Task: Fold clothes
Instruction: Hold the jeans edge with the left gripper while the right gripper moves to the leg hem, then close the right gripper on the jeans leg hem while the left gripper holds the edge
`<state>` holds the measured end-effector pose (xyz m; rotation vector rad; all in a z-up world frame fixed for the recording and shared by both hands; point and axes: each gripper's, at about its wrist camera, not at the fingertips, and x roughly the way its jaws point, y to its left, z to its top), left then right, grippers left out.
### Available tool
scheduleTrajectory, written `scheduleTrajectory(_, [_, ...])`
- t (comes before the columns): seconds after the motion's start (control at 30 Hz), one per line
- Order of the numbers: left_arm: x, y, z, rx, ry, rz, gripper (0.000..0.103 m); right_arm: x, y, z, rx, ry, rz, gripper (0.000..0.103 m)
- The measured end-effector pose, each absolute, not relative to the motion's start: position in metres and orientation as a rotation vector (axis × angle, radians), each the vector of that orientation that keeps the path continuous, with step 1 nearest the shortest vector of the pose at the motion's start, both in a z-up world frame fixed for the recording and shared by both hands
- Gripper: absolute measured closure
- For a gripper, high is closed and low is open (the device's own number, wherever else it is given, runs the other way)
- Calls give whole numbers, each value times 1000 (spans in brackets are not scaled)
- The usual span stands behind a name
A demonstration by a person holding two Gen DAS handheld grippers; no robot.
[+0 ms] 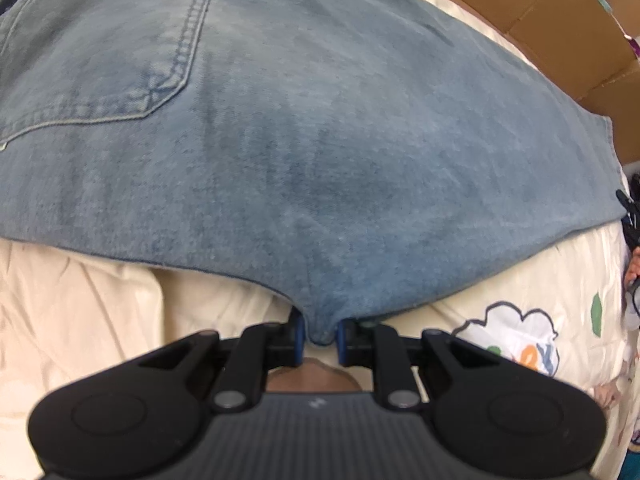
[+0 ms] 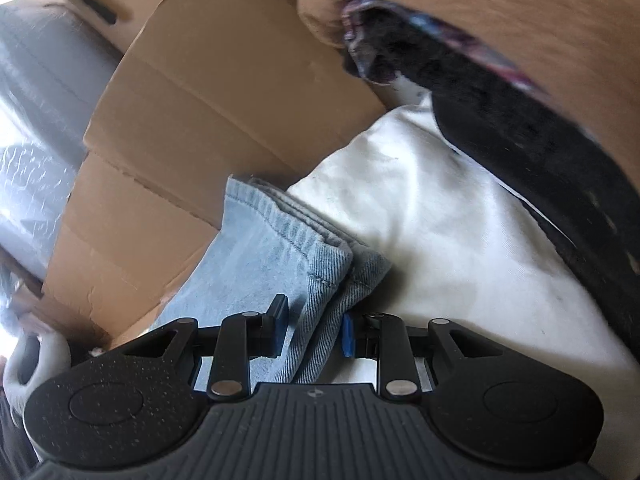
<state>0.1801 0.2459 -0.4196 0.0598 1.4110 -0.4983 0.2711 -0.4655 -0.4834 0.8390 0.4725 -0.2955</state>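
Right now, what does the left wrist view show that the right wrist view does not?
Only the left wrist view shows the back pocket and the printed sheet. Only the right wrist view shows the stitched hem, a white cloth and a dark garment. Both show the jeans pinched in a gripper's jaws, left gripper and right gripper, and cardboard boxes.

Black ribbed gripper (image 1: 320,332), blue pads (image 1: 299,330)
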Motion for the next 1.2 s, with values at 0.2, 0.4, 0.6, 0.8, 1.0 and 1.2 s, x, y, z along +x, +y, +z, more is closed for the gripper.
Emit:
scheduleTrajectory(0.2, [185,243,-418,71,1424,-473,87,277,-469,-485,825,468,-279,75])
scheduleTrajectory(0.4, [190,235,-420,100,1459,-458,87,281,-471,-481,803,483,-251,94])
scheduleTrajectory(0.6, [192,228,-419,115,1498,-414,88,283,-464,-465,757,485,-265,97])
scheduleTrajectory(0.8, [193,227,-421,118,1511,-420,88,292,-462,-454,715,551,-288,97])
scheduleTrajectory(1.0, [183,229,-422,105,1478,-400,89,295,-465,-446,653,611,-254,97])
scheduleTrajectory(1.2, [170,227,-422,100,1436,-372,89,290,-462,-450,642,664,-250,97])
